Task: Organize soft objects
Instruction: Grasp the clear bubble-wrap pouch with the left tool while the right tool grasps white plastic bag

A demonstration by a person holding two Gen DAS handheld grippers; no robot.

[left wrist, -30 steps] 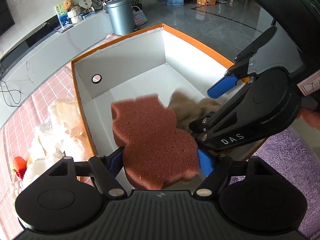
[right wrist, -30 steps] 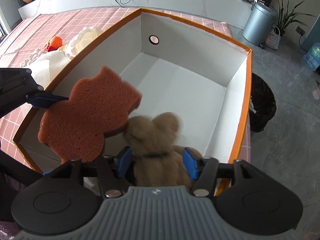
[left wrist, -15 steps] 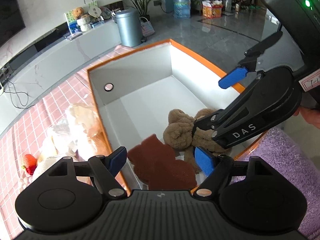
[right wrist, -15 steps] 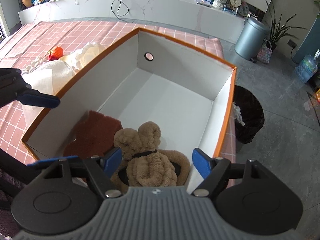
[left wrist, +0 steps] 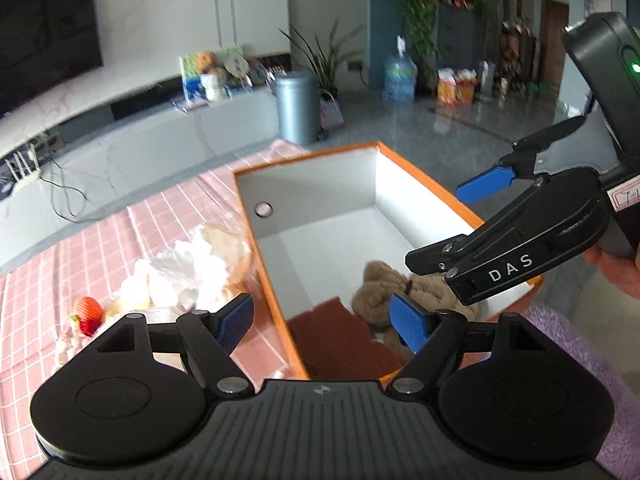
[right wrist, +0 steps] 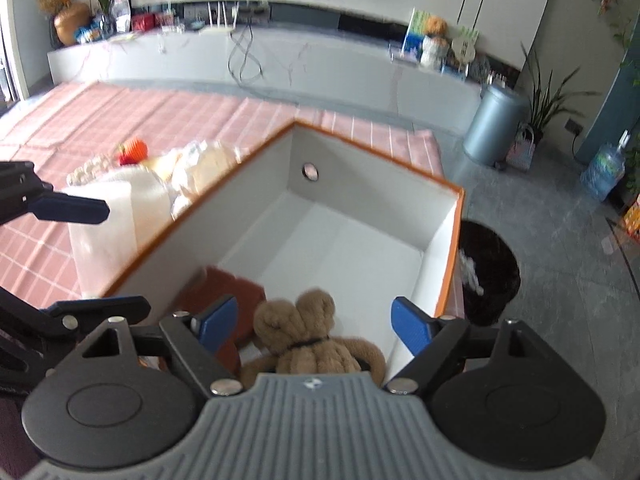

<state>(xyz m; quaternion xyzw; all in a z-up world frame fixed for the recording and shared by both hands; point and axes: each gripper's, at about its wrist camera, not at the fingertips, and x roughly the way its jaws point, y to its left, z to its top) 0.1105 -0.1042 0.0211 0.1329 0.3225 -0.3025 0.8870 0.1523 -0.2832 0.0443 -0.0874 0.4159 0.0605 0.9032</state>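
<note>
Grippers L (left wrist: pixel 326 322) & R (right wrist: pixel 314 322) both apart, R just widened; box (right wrist: pixel 450 256) holds teddy (right wrist: pixel 308 338) + sponge (left wrist: pixel 340 340).

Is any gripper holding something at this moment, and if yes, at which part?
Nothing is held. Left gripper and right gripper are open; sponge and teddy bear lie in the box.

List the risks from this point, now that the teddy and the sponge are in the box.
1. The soft items left on the pink cloth lie tight against the orange-rimmed box; reaching for them with the open left gripper could knock the box wall.
2. The right gripper, its fingers just opened, hangs above the brown teddy; a low pass might snag it.
3. The brown sponge leans in the near corner and may tip.
</note>
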